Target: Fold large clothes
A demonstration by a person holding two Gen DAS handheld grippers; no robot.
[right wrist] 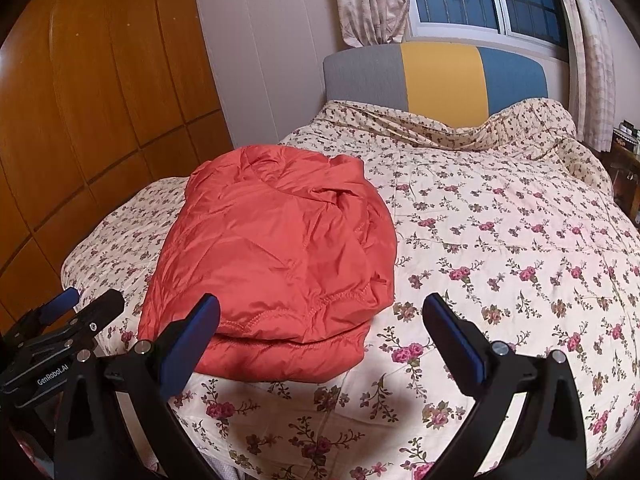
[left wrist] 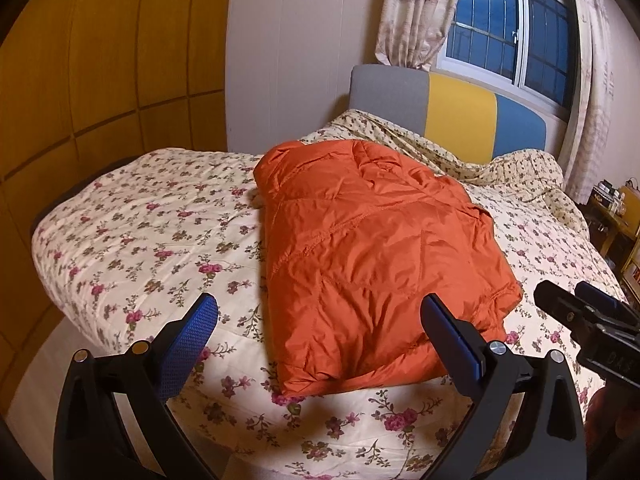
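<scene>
The jacket [left wrist: 372, 256] lies folded into a compact bundle on the bed [left wrist: 132, 240], near its foot edge, at 12 o'clock from the left gripper [left wrist: 320, 336] and 11 o'clock from the right gripper [right wrist: 320, 336]. Both grippers stand wide apart, holding nothing, clear of the cloth. Judgement: folding appears complete or nearly so. Any next move calls for pressing flat or tucking the loose hem. Legible writing: "GenRobot.AI" on the left gripper, seen from the right wrist.

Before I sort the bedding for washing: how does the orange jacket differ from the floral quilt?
The orange jacket is plain, shiny and folded into a compact bundle; the floral quilt is cream with pink flowers and spread across the bed. The jacket lies on top of the quilt. Both are stitched in quilted panels.
</scene>
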